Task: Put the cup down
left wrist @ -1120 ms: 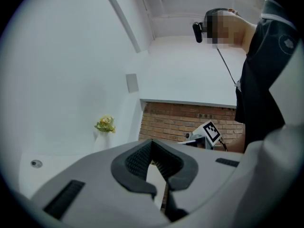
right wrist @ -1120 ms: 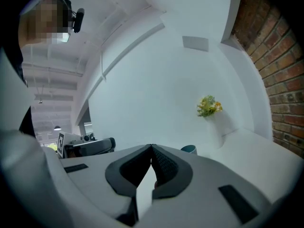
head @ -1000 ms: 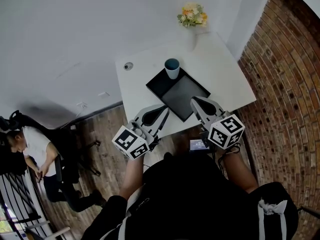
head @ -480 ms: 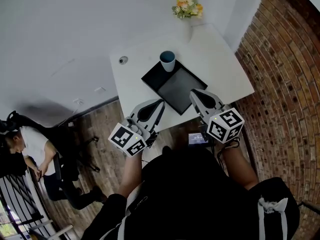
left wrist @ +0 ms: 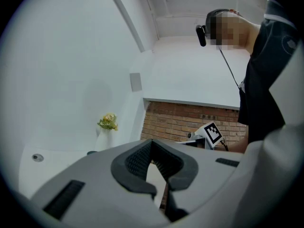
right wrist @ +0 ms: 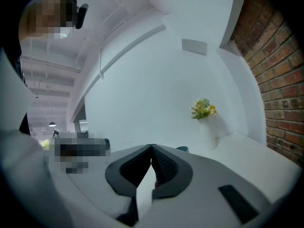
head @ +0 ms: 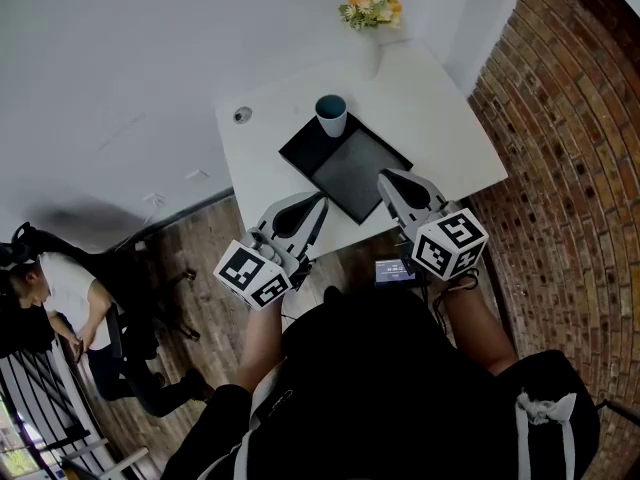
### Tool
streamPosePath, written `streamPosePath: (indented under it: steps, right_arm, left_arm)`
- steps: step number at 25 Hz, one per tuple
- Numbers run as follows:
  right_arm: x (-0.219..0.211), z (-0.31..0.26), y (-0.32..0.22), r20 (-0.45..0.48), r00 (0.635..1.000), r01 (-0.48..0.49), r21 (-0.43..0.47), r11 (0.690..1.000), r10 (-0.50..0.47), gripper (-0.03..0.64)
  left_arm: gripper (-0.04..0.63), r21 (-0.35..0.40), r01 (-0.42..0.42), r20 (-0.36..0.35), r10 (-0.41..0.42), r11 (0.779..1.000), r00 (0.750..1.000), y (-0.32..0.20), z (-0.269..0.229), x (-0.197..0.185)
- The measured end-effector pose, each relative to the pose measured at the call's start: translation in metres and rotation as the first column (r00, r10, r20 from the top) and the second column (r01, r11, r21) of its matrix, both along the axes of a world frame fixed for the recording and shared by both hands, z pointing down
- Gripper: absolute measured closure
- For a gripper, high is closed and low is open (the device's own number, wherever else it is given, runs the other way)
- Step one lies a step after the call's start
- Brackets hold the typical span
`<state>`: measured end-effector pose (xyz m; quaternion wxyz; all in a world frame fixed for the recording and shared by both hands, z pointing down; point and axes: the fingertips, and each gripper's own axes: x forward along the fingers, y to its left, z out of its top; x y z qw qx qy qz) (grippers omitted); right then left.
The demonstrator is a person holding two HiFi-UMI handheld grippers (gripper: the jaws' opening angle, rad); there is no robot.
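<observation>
A pale blue cup [head: 331,115] with a dark teal inside stands upright at the far corner of a black tray [head: 352,171] on the white table [head: 440,128]. Both grippers hang over the table's near edge, well short of the cup. My left gripper [head: 318,204] is shut and empty. My right gripper [head: 386,180] is shut and empty too. In the left gripper view the jaws [left wrist: 152,144] meet with nothing between them. In the right gripper view the shut gripper [right wrist: 152,148] points towards the cup's teal rim [right wrist: 183,149], which just peeks over it.
A white vase of yellow flowers [head: 368,6] stands at the table's far edge by the wall. A small round fitting [head: 241,115] sits at the far left of the table. A brick wall [head: 570,168] runs along the right. A seated person [head: 45,293] is at far left.
The head view has drifted, so table, tray and cup sit slightly higher and further left in the picture. The cup stays on the tray. Both grippers remain shut near the table's edge.
</observation>
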<state>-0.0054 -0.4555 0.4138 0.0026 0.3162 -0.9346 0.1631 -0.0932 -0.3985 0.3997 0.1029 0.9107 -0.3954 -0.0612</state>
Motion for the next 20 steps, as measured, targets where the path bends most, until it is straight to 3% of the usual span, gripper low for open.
streamPosePath:
  steps: [6, 20]
  right_arm:
    - [0.0015, 0.0001, -0.0012, -0.006, 1.0, -0.003, 0.004, 1.0, 0.003, 0.603]
    - [-0.0002, -0.0005, -0.0006, -0.016, 1.0, -0.004, 0.011, 1.0, 0.004, 0.603]
  left_arm:
    - [0.588, -0.005, 0.013, -0.061, -0.013, 1.0, 0.998, -0.0006, -0.0031, -0.0051]
    - [0.588, -0.014, 0.017, -0.053, -0.018, 1.0, 0.998, -0.0008, -0.0009, -0.0076]
